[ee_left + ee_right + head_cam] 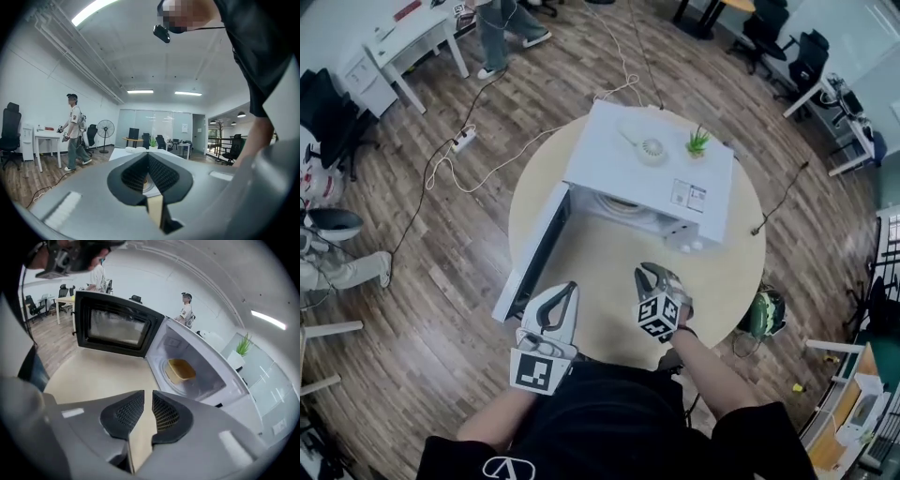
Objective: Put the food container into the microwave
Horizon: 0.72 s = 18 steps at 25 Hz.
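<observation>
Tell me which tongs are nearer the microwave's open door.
Left. The left tongs are close beside the outer end of the open door. The right tongs are farther off, in front of the microwave opening.

Bare surface (600, 267) lies open from the near edge to the microwave (661, 183) mouth. The door (532, 255) stands wide open on the left, on edge. It forms a wall along the outer side of the left gripper (570, 287), near it. The right gripper (645, 271) faces the cavity with nothing between. Inside, the food container (180, 370) takes the middle of the turntable, with narrow room around it. A plant (697, 142) stands on the roof, clear of the opening.
</observation>
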Tool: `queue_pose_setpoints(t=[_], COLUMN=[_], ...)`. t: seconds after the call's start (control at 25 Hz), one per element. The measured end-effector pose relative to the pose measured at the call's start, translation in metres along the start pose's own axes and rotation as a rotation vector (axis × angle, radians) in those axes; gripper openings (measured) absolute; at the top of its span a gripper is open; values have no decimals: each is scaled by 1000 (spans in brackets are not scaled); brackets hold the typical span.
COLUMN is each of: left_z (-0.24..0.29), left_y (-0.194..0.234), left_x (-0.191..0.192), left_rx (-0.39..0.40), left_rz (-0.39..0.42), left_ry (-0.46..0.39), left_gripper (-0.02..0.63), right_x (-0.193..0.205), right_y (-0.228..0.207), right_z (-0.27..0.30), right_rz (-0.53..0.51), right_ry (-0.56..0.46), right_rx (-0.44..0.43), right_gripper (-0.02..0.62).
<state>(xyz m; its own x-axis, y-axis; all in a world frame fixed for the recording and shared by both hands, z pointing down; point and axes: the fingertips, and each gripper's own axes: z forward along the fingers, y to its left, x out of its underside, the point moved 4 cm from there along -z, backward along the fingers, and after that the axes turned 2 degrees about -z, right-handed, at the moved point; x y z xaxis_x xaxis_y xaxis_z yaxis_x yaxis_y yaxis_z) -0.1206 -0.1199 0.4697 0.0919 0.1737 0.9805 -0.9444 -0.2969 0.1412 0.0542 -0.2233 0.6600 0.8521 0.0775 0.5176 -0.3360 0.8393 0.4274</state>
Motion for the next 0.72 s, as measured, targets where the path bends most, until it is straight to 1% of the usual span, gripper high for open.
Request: queue_pose_setpoints(t=[0.08,0.16,0.24,0.32,0.4,0.52,0.6,0.72], left_z=[7,14,20,25,29,34,35,38], left_y=[-4,-9,-14,-19,-23,-30,-34,-38], left_x=[-7,-14,-21,-28,-36,-49,-57,-69], left_rx=[27,53,75,93,110,134,146,161], left_rz=[8,18,26,37,52,67,70,69], left_ry=[-14,-27,-42,-58,-72,-103,-120,-142], left_gripper=[0,0,0,0,0,0,0,0], right_x=[-2,-10,-23,-41,-61,-87,-99,-106], right_y=[12,18,16,9,-4,-27,-42,-59], right_z=[-29,-57,-83,-111,-142,-189,-217,-248], right_rz=[61,161,285,370,376,381,395,382], right_ry=[-33,-85,-174,-291,-416,-593,-671,-758], right_rx=[-22,-46,-64,-64,-21,79,136,211], right_gripper=[51,28,15,9,9,9,9,9])
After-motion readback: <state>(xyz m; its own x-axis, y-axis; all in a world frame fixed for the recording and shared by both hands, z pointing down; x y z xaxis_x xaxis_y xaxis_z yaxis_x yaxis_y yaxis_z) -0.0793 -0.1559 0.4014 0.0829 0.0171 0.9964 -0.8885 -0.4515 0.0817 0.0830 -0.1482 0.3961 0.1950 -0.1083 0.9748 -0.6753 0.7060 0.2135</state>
